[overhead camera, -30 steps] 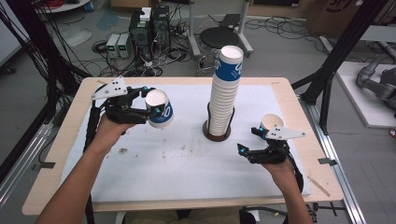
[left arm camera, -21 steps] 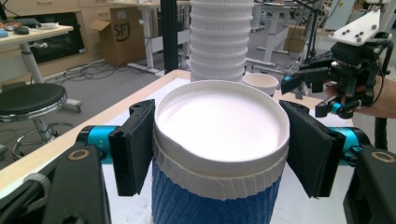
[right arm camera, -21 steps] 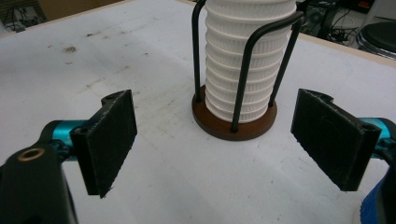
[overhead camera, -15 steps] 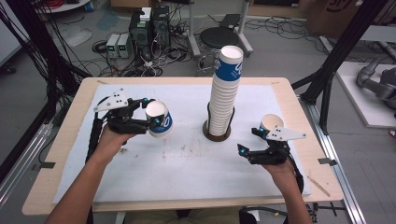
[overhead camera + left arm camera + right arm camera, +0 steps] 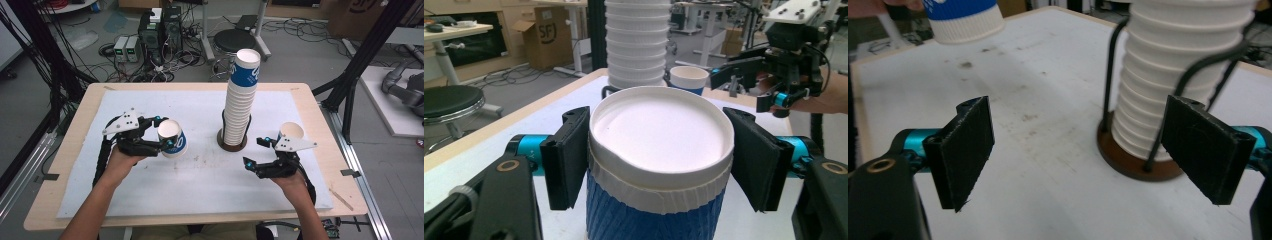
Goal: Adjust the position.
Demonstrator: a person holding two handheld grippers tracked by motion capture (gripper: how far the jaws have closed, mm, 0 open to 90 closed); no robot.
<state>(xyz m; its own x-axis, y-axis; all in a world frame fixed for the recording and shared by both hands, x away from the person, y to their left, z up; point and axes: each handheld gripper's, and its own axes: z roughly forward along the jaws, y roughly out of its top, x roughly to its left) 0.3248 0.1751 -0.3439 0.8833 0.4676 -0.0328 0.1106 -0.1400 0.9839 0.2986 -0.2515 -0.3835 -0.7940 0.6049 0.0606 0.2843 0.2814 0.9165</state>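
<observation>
Left gripper (image 5: 167,141) pinches a blue paper cup (image 5: 173,138) above the tabletop's (image 5: 80,197) left half, right gripper (image 5: 254,152) spread empty near the cup stack (image 5: 242,97); left gripper view shows the cup's white base.

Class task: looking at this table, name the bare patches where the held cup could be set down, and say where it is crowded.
Free: the white mat in front of the cup stack, between the left gripper holding the blue cup and the right gripper; also the mat's far left corner. Crowded: around the stack's holder and the loose cup by the right gripper.
</observation>
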